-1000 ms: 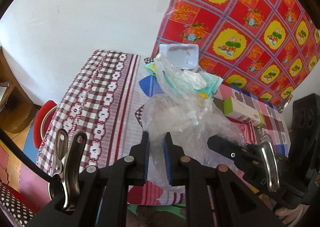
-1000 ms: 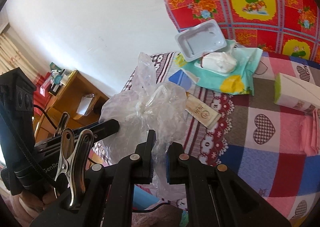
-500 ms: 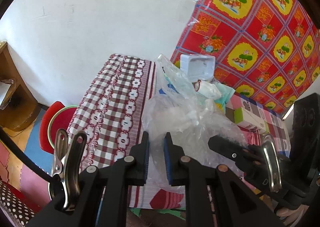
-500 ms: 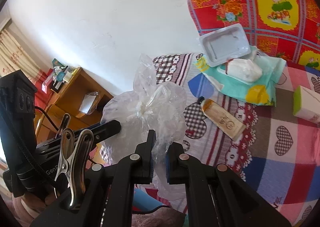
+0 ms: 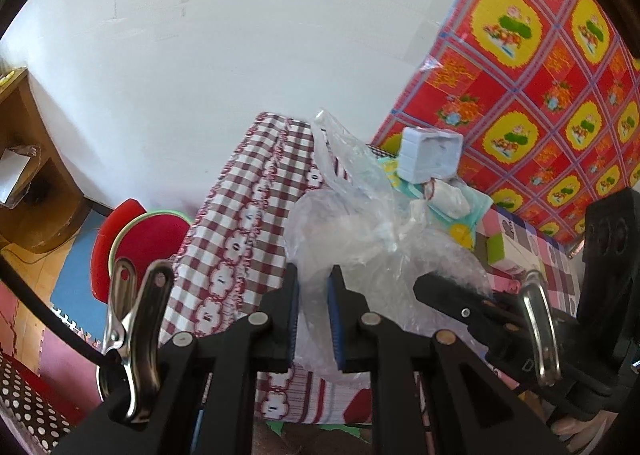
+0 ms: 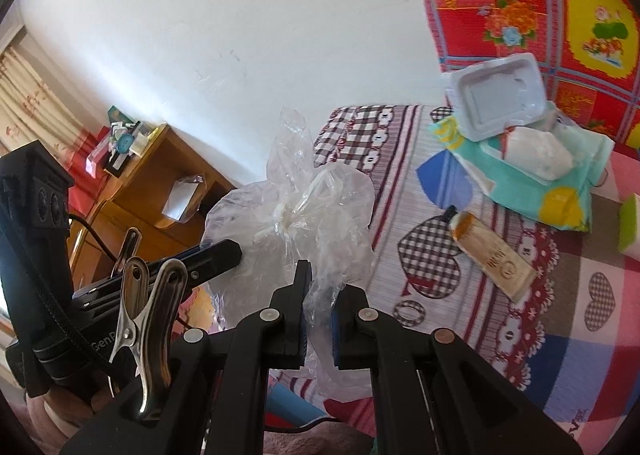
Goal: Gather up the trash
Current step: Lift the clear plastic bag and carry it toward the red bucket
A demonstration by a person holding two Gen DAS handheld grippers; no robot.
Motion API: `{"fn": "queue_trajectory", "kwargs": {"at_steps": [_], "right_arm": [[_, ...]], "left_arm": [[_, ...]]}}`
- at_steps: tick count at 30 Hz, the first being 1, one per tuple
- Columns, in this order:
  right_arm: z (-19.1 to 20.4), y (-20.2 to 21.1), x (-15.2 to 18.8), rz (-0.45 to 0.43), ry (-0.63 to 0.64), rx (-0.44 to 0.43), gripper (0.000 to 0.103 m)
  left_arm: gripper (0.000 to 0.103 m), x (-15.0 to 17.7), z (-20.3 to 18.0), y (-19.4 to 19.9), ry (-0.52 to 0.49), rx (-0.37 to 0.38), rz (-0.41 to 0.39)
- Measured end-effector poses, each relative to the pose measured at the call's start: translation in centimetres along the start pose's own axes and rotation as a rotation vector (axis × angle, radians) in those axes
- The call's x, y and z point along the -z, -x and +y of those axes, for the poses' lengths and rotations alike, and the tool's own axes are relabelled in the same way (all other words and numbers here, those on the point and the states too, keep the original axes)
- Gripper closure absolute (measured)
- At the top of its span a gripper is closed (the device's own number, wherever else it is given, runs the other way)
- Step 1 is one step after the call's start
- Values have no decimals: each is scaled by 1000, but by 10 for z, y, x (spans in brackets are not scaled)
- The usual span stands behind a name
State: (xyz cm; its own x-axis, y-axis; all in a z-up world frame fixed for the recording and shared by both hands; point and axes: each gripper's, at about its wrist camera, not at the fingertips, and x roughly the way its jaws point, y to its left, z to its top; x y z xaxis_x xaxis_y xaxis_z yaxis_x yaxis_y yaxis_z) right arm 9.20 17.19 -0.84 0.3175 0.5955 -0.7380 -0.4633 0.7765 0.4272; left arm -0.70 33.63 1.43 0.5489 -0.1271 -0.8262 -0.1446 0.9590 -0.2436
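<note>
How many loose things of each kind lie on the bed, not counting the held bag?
Wet-wipe pack, lid open: 1
Cream tube: 1
Green-and-white box: 1
Total: 3

1. The bag [image 6: 304,223] hangs between the left hand-held gripper [image 5: 313,319] and right hand-held gripper [image 6: 319,311], off the bed's [image 6: 520,335] edge.
2. On the bed, the wipes pack [image 6: 532,171] lies by the wall, its lid [image 6: 496,95] up.
3. The tube [image 6: 492,255] lies just before the pack.
4. A stool [image 5: 136,239] stands on the floor left of the bed.
5. A desk [image 6: 144,199] stands beyond the bag.
</note>
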Motion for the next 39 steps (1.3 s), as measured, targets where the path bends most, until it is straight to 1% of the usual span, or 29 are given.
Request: {"fn": "queue_trajectory", "kwargs": {"at_steps": [5,11,15,21,27,35,39], "right_arm": [[14,-17,-6,15,15,-3,94],[29,-42,-16,45,30,-23,94],[44,-59,-22,70,60,-25,94],[67,-89,-34,103,106,-31,94],[92,-120,-48,135,154,-45,94],[123,-167,-58,204,220,-51,94],[131,-193,-59,250,234,-48,94]], "left_arm": [[89,-4,20,-1,24,-10,5],[89,-9,48,0,60,-39,-2],[89,-12,69,-3,100,-48,2],[89,-19,99,-3,130,-65,-11],[89,-28,132,-6,156,-107,-18],[89,-37,174,-17,199,-144,-7],[89,-38,196,-24,226,-129,6]]}}
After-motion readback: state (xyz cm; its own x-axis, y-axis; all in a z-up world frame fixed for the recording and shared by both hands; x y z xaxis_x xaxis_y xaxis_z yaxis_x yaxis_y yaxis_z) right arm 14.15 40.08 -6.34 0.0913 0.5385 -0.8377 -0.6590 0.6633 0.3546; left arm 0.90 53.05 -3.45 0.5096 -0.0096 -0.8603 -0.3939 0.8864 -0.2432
